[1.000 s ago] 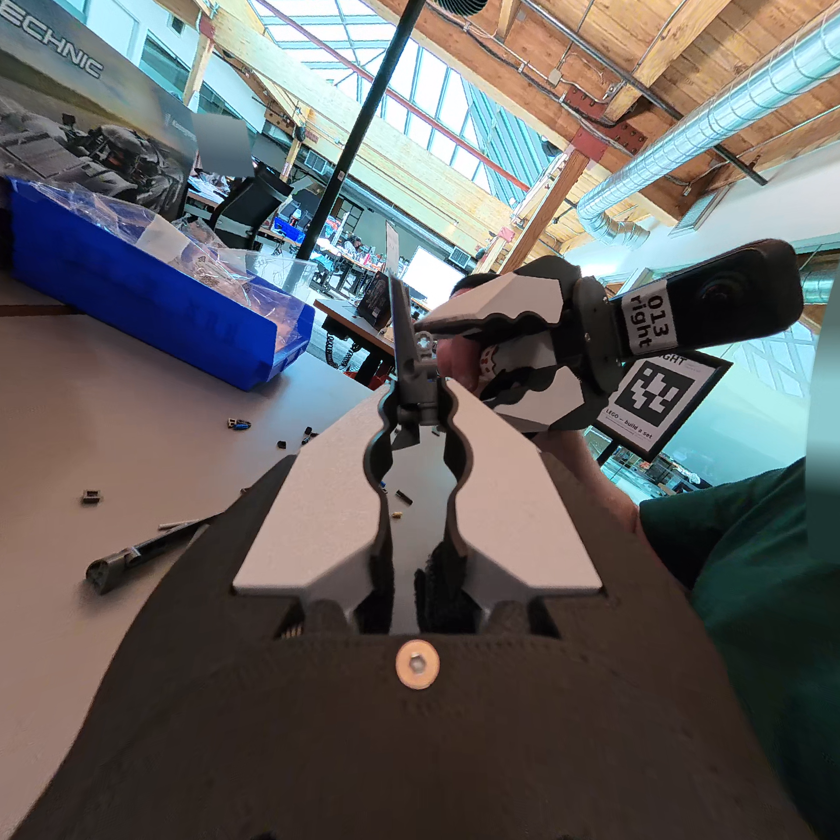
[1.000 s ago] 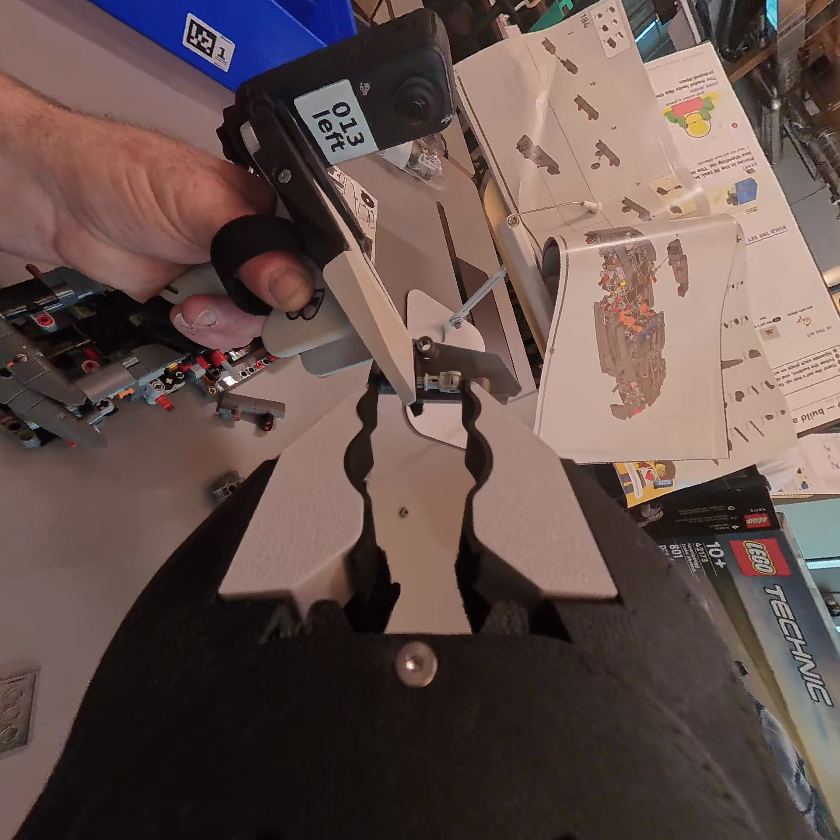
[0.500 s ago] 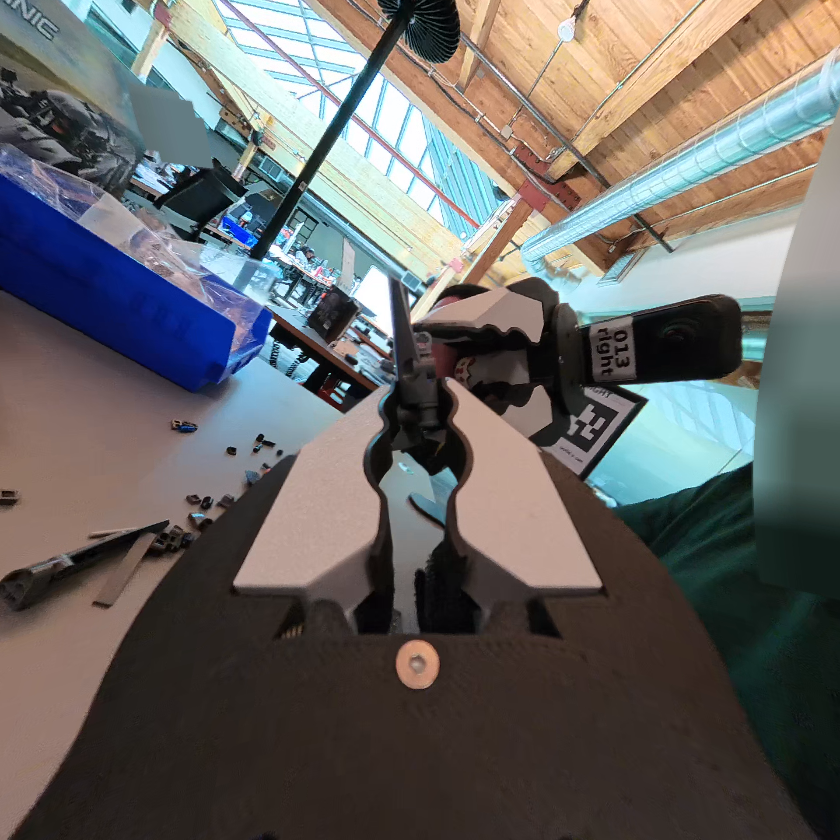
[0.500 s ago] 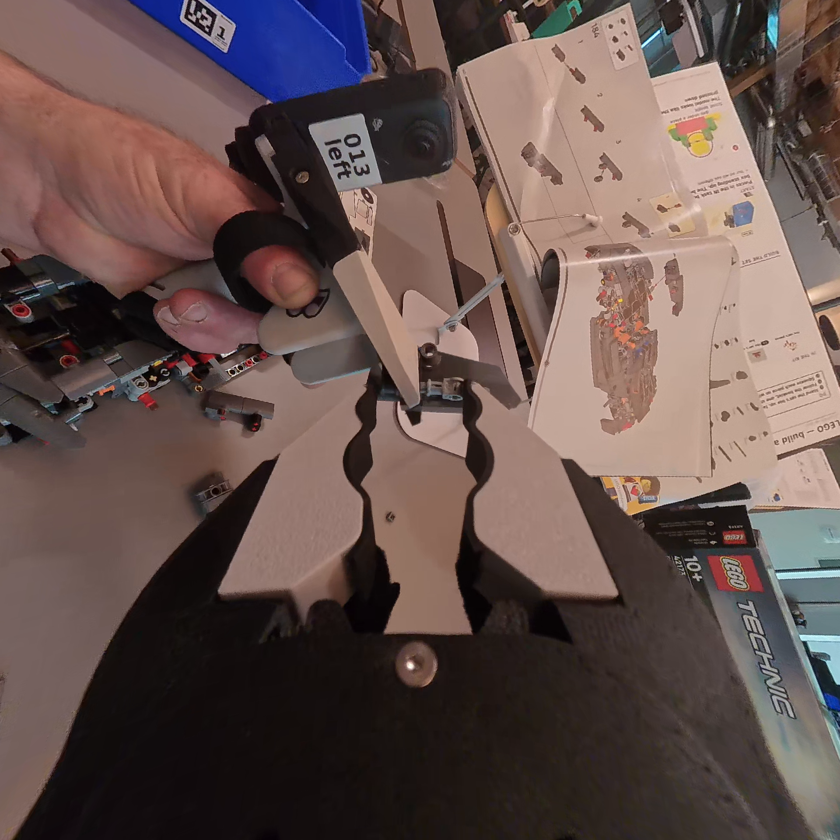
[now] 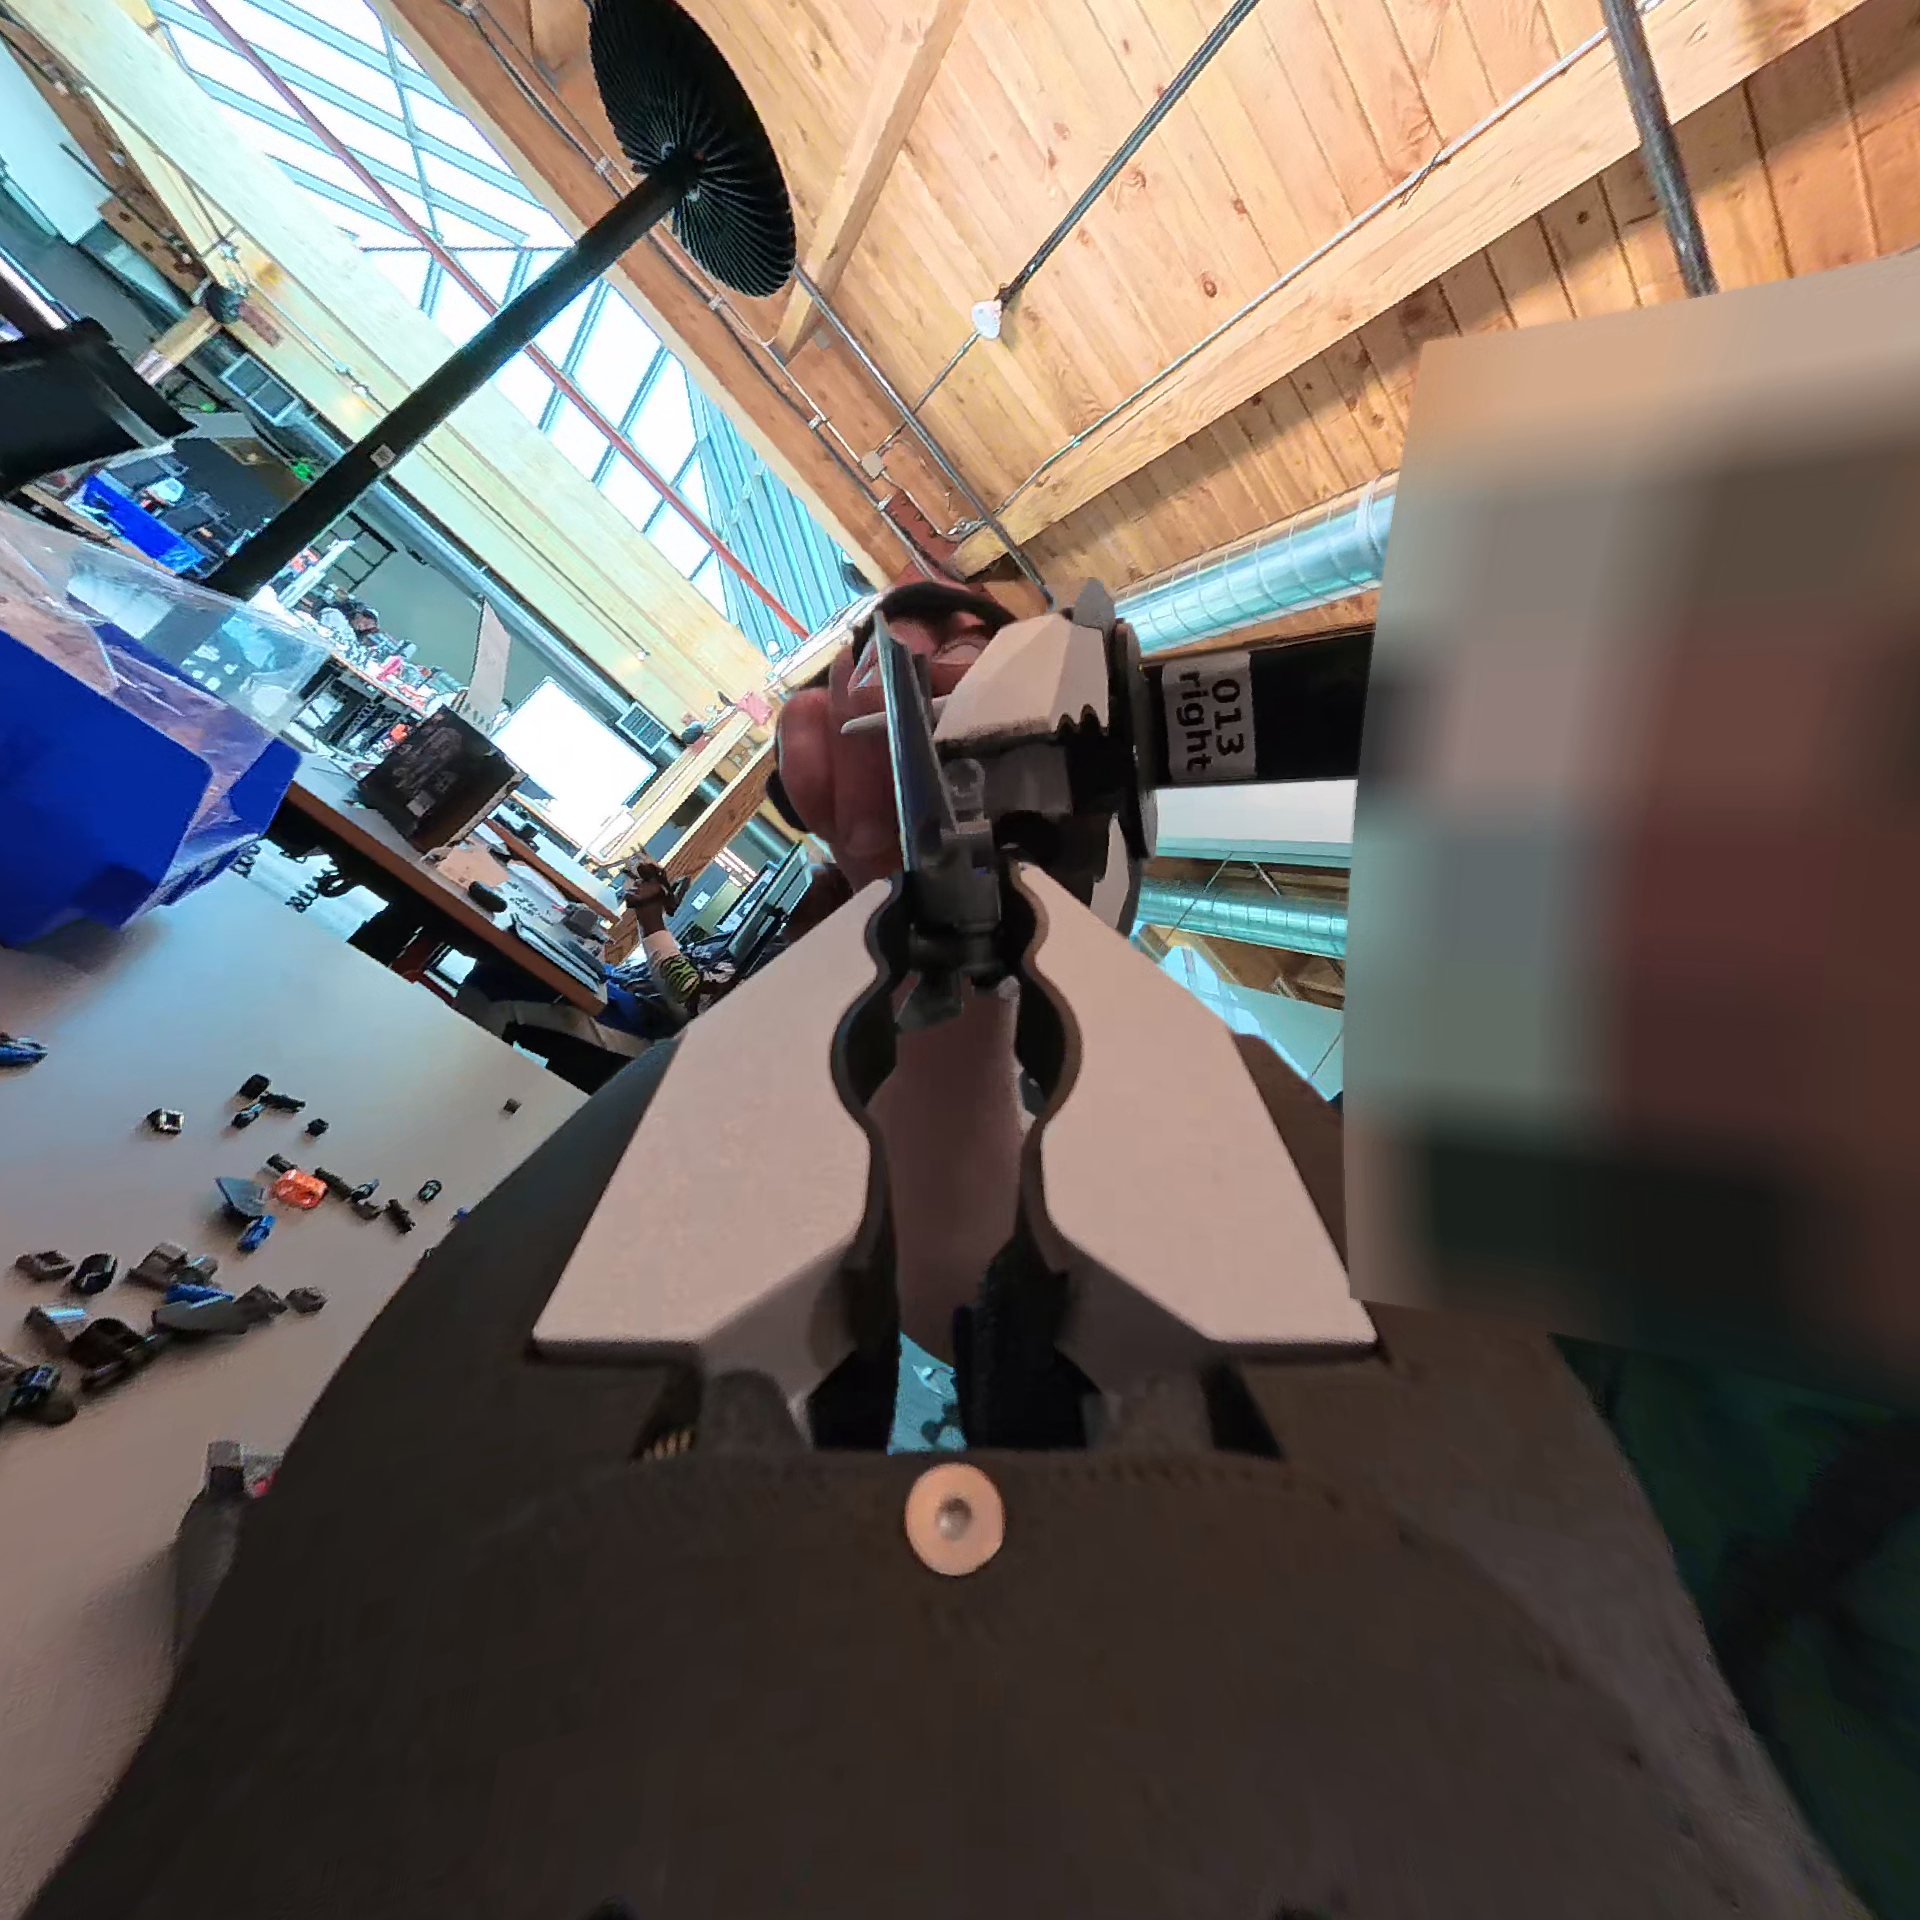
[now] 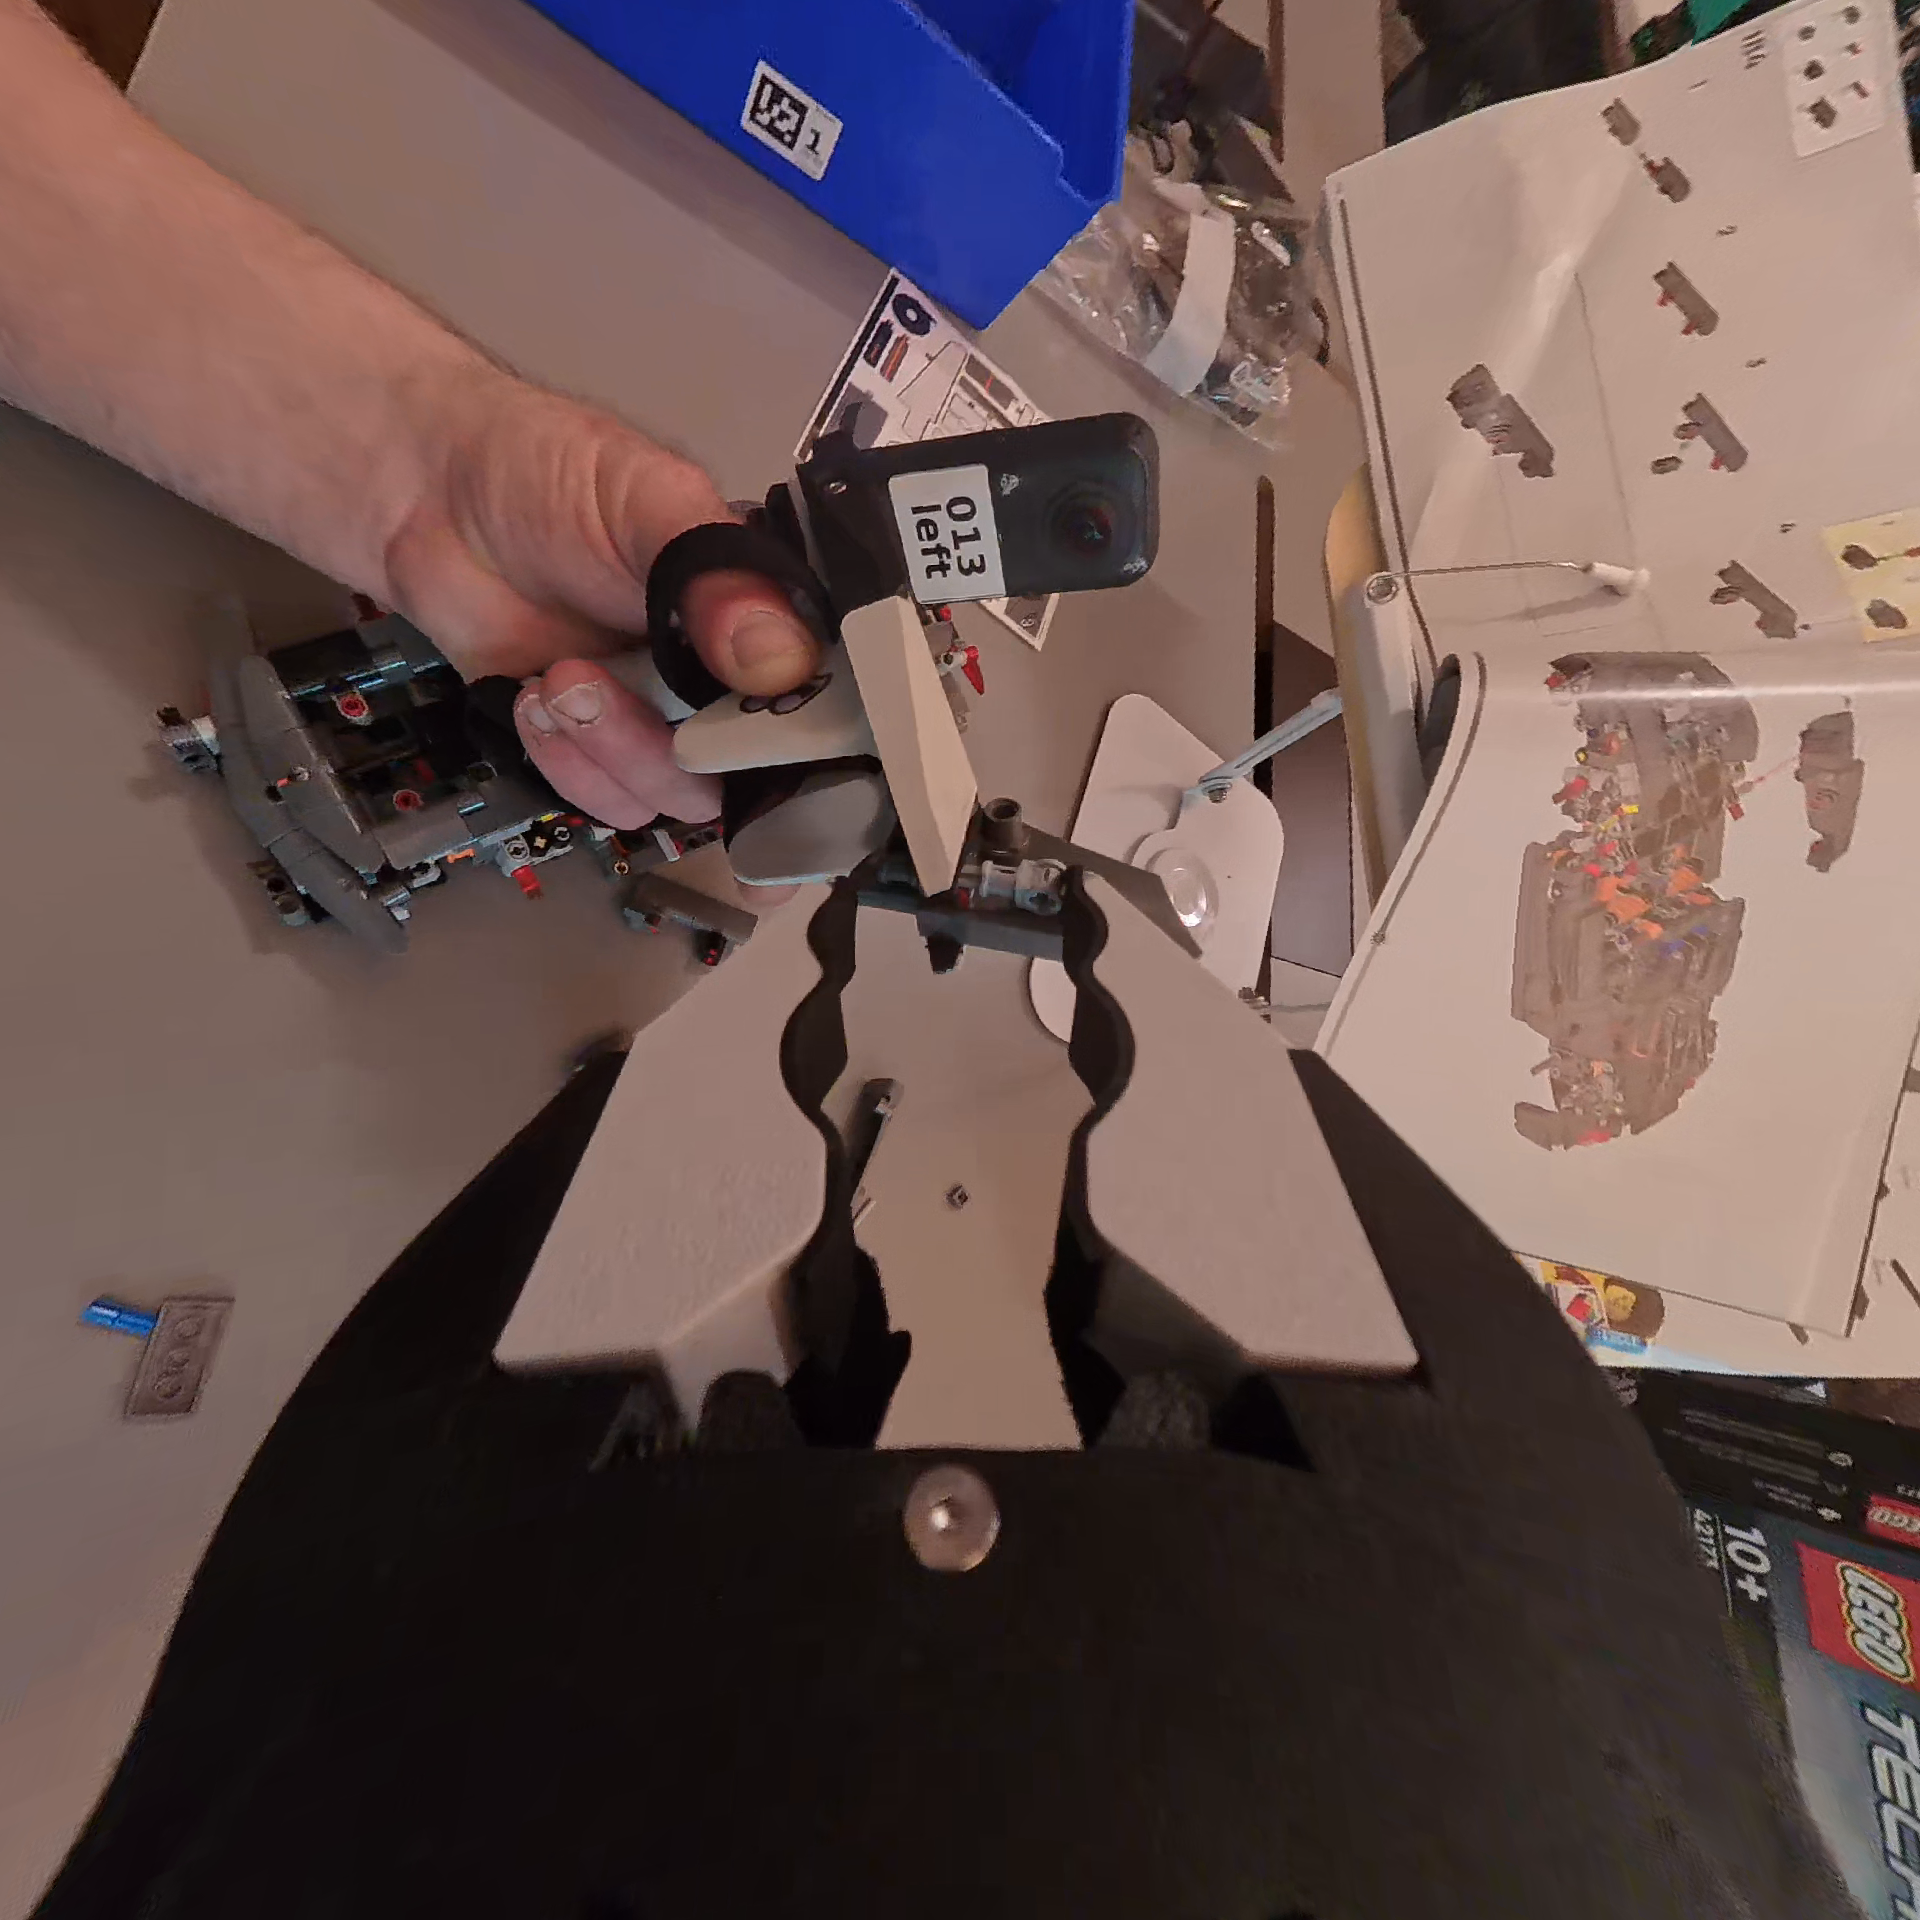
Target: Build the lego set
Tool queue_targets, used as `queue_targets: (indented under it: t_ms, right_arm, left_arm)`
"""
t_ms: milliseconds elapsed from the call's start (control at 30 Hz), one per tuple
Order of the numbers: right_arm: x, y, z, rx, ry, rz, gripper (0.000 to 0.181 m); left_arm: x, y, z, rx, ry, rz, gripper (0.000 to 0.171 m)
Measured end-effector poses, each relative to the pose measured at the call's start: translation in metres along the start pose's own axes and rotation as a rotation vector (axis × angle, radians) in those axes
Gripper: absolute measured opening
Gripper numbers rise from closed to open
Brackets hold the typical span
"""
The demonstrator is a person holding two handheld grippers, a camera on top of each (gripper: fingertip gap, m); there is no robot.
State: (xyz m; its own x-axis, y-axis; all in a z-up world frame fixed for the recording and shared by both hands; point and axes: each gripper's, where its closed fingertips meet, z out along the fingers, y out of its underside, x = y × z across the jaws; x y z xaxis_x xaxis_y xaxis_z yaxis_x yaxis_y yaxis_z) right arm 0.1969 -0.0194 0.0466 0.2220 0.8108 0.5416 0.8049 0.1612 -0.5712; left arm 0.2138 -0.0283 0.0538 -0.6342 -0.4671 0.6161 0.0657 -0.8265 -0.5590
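A small dark grey lego assembly (image 5: 948, 883) with a thin pointed panel sits between the jaws of my left gripper (image 5: 954, 916), which is shut on it above the table. My right gripper (image 6: 961, 912) is shut on the same assembly (image 6: 1003, 883) from the other side. In the left wrist view the right gripper (image 5: 1023, 727) shows just beyond the piece. In the right wrist view the left gripper's fingers (image 6: 914, 748) come down onto the piece. A partly built grey model (image 6: 343, 769) lies on the table at the left.
An open instruction booklet (image 6: 1621, 883) stands at the right, over a lego box (image 6: 1849, 1662). A blue bin (image 6: 935, 125) is at the back, with parts bags (image 6: 1195, 281) beside it. Several loose small pieces (image 5: 208, 1247) lie on the table. A grey plate (image 6: 177, 1356) lies near left. The tips of both grippers are at nearly the same place.
Both grippers have risen and tilted while still holding the assembly. The left wrist view now points more at the ceiling, and the right gripper sits farther above the table.
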Motion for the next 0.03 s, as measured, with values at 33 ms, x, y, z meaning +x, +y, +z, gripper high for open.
queue_targets:
  t_ms: [33]
  right_arm:
    - [0.0011,-0.0019,0.0001,-0.005,-0.015,-0.004,0.038]
  left_arm:
    - [0.0018,-0.0016,-0.0006,0.009,0.014,-0.003,0.014]
